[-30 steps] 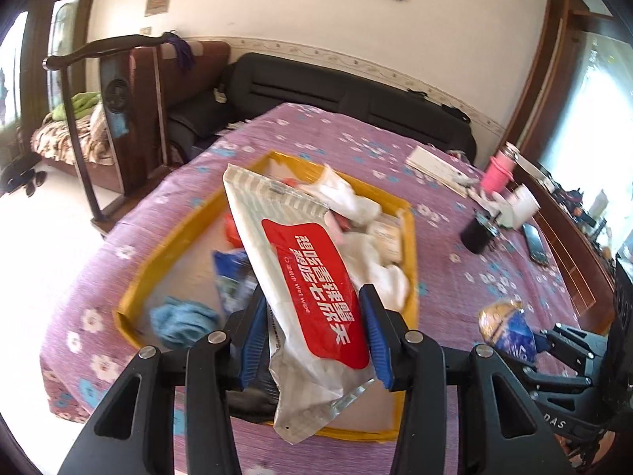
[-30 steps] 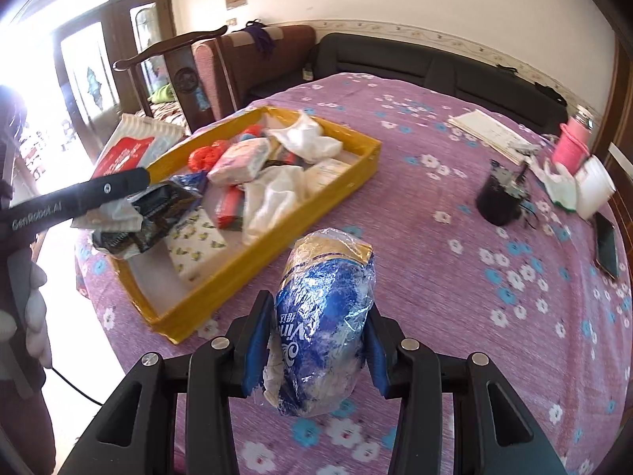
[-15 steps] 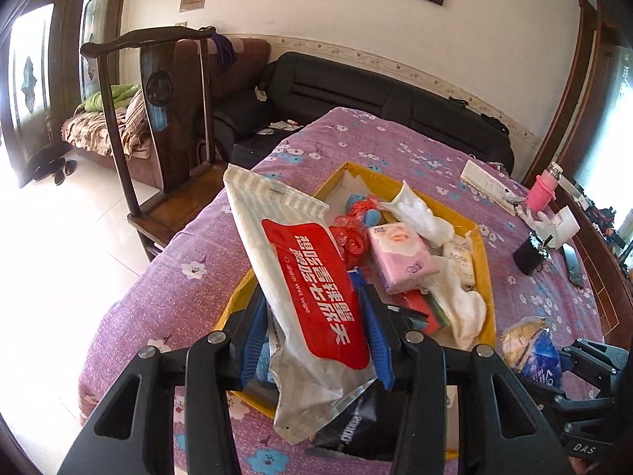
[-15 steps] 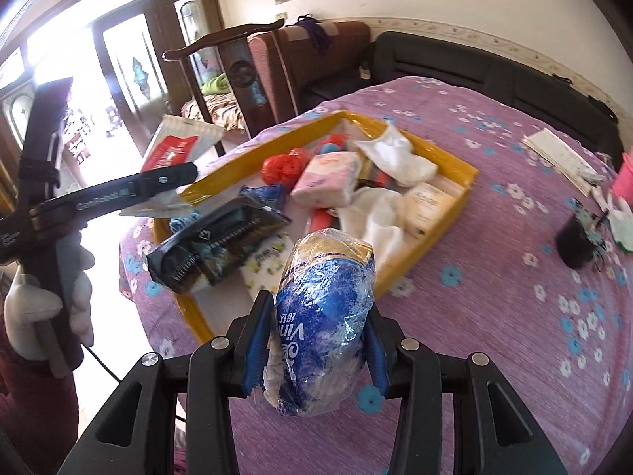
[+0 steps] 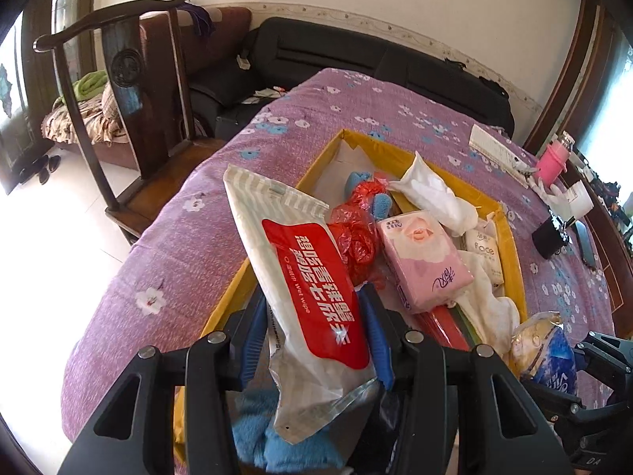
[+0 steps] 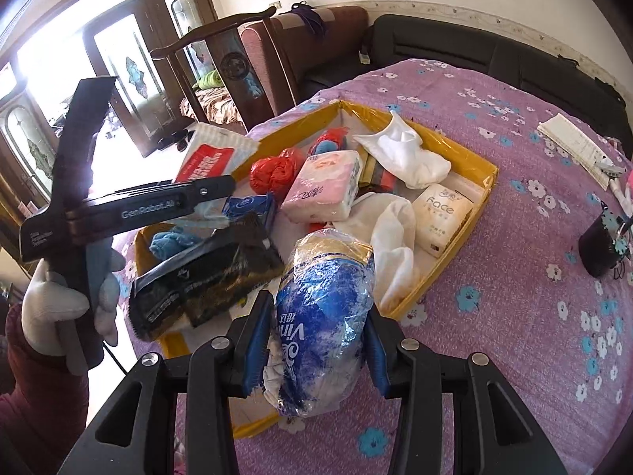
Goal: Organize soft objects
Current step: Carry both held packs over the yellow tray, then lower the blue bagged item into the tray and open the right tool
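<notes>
Mostly purple: flowered tablecloth [image 6: 514,277] filling the centre and right of both views, white and blue blossoms scattered across it. At mid-frame, yellow tray [image 6: 480,202] crowded with soft things: pink tissue pack [image 6: 324,186], white cloth [image 6: 407,154], red plastic bag [image 6: 273,170], small "Face" tissue pack [image 6: 443,213]. Clamped between the blue pads of the left gripper [image 5: 312,336], wet-wipe pack [image 5: 304,277] with a red label, held over the tray's near left edge. Pinched in the right gripper [image 6: 316,340], blue tissue bundle [image 6: 324,316] in crinkled film, above the tray's near rim. Behind, upper left, dark wooden chair [image 6: 237,67]; along the top, black sofa [image 6: 474,51] against a white wall. At far right, black cup [image 6: 601,245] on the cloth.
</notes>
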Available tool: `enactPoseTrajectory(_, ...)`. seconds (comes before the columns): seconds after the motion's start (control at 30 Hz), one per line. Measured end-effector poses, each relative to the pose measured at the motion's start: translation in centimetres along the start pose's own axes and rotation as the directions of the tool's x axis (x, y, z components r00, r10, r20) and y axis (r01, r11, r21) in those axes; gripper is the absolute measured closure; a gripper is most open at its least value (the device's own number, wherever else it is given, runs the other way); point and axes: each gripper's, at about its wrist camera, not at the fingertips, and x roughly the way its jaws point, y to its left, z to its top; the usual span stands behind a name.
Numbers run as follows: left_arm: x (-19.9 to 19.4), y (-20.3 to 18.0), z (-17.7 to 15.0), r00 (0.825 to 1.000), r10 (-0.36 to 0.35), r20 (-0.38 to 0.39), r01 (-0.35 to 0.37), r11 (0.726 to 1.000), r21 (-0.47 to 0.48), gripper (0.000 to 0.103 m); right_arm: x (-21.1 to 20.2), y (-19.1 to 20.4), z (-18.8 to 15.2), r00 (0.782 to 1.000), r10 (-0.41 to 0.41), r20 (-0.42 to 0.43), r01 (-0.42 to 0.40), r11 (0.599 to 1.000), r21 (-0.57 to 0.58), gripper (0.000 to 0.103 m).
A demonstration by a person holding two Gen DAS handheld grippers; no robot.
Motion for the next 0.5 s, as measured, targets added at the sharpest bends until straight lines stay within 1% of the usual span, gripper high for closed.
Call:
enactPoseTrajectory(0.13,1.8,-1.2,1.2,0.999,-0.013,-0.053,0.015,0.998,0.054,0.058,0.6,0.1,0.4,1.0,0.01,-0.007,-0.01,1.0,0.0,0.056)
enactPoseTrajectory(0.3,4.0,-2.3,3.1,0.995,0.024,-0.093,-0.013,0.993,0.12,0.058,1.4,-0.1,1.0,1.0,0.019,-0.014,-0.019,1.0,0.004,0.056)
enactPoseTrajectory(0.5,6.3,-3.2,6.3,0.989,0.04,-0.145,-0.016,0.986,0.168,0.058,2.0,-1.1,1.1,1.0,0.026,-0.016,-0.026,0.999,0.03,0.056)
